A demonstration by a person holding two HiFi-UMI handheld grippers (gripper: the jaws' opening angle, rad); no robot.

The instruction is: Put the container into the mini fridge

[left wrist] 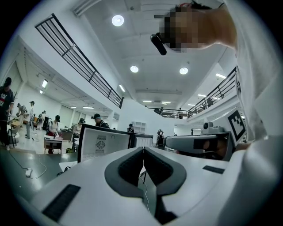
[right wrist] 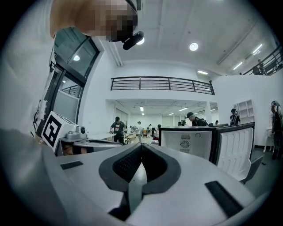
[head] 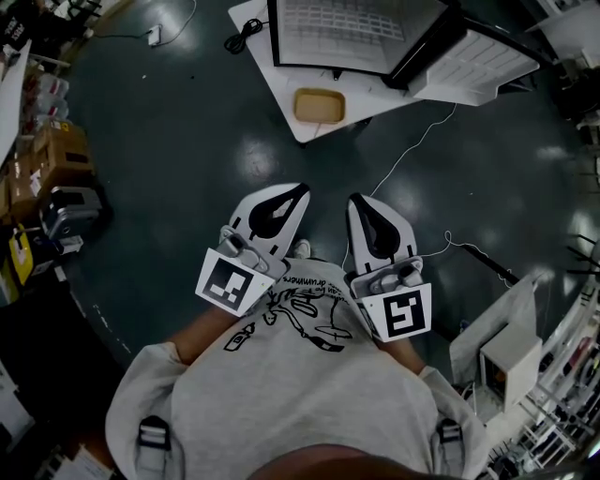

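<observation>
1. Left gripper (head: 298,192) and right gripper (head: 358,202): jaws pressed together, empty, well apart from the tan container (head: 319,105) near the table (head: 272,84) edge; arriving unopened, they could shove it off.
2. White cable (head: 412,150) crosses the floor; a foot may snag it.
3. Apparent mini fridge (head: 337,33) stands just beyond the container; a hurried reach could strike it.

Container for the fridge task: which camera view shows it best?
The head view: the tan container is in full view from above on the white table, beside the mini fridge. Neither gripper view shows it; only the fridge's panels appear there.
</observation>
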